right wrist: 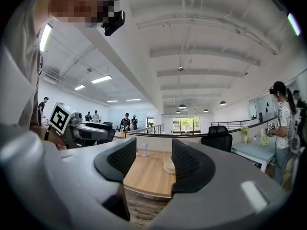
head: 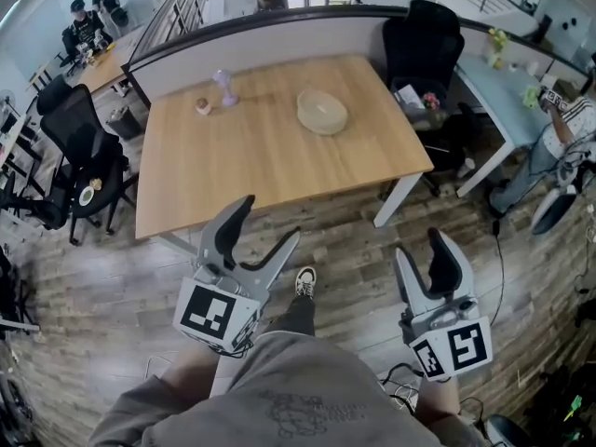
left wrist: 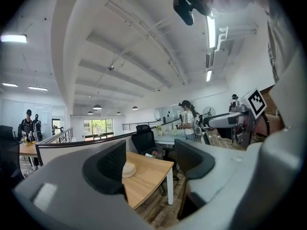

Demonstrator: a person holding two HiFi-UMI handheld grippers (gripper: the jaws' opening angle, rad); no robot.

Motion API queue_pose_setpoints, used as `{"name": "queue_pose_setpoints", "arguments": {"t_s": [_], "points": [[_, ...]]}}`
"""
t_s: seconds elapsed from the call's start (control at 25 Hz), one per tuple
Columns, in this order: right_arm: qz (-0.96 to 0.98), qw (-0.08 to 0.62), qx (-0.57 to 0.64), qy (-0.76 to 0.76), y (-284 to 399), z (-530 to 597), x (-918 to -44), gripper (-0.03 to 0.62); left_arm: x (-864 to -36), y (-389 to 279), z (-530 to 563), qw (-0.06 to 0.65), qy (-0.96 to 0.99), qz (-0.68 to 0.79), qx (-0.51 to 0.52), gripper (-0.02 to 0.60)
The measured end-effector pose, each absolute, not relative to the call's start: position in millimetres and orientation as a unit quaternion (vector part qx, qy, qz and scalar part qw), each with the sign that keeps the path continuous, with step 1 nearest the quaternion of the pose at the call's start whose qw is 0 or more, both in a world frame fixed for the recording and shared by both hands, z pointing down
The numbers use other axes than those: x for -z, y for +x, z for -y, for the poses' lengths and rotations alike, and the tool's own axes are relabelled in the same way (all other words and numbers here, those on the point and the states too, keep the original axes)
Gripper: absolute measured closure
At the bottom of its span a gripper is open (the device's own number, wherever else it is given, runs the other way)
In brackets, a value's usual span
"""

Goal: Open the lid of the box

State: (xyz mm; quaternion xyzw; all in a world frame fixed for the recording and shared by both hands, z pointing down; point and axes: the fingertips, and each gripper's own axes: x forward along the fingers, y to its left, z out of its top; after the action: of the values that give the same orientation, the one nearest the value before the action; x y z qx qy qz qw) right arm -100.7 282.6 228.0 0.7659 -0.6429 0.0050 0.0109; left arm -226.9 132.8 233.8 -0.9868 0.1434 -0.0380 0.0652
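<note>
A round, pale cream box (head: 322,112) with its lid on sits on the far right part of the wooden table (head: 251,166). Both grippers hang over the floor in front of the table, well short of the box. My left gripper (head: 268,220) is open with nothing between its fingers. My right gripper (head: 426,254) is also open and empty. In the left gripper view the box (left wrist: 128,169) shows partly behind the left pad of the left gripper (left wrist: 149,162). In the right gripper view the box (right wrist: 169,166) lies far ahead between the jaws of the right gripper (right wrist: 153,162).
A small purple figure (head: 224,88) and a little round object (head: 203,106) stand at the table's far left. A black office chair (head: 424,45) is at the table's right end, another chair (head: 79,147) at its left. A partition wall (head: 279,40) runs behind the table.
</note>
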Motion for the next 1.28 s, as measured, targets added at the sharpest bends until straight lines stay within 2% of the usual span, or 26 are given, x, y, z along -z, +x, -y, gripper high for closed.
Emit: {"name": "queue_pose_setpoints", "arguments": {"t_s": [0.84, 1.2, 1.28], "points": [[0.657, 0.056, -0.033, 0.751, 23, -40, -224, 0.378, -247, -96, 94, 0.027, -0.987, -0.135, 0.083, 0.268], [0.669, 0.061, -0.041, 0.74, 56, 8, -231, 0.378, -256, -65, 139, 0.025, -0.985, -0.147, 0.086, 0.28], [0.673, 0.061, -0.038, 0.737, 67, 14, -232, 0.378, -256, -56, 146, 0.043, -0.984, -0.15, 0.086, 0.284]]}}
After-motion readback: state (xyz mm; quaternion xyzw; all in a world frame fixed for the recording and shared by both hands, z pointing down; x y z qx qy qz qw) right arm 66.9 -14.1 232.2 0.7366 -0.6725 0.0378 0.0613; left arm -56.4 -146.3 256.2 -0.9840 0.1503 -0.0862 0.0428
